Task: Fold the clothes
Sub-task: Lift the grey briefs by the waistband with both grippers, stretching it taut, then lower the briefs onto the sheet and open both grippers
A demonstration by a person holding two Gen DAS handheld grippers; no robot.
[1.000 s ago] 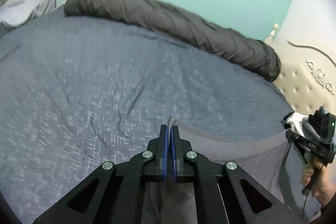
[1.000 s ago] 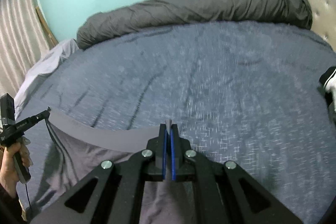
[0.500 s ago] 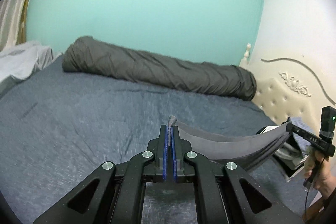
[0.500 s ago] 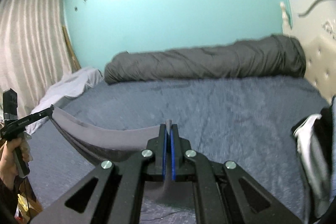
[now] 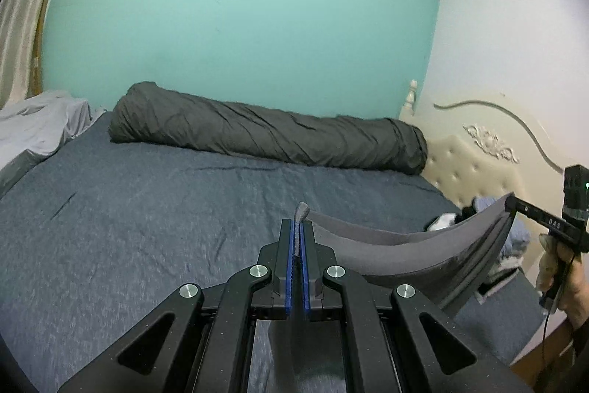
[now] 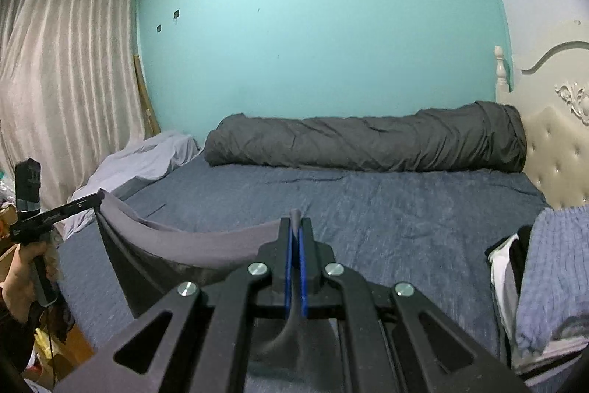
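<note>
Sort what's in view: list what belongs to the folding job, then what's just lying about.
In use:
grey garment, held up between both tools
left tool
right tool
bed

Lying about:
rolled dark duvet
clothes pile
pale sheet
curtain

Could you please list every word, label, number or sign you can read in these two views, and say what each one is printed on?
"DAS": white letters on the black side of the right gripper, seen from the left wrist view; a small mark beside them is too small to read.
White print on the side of the left gripper, in the right wrist view: too blurred to read.
Nothing readable on the grey garment, bed or walls.
</note>
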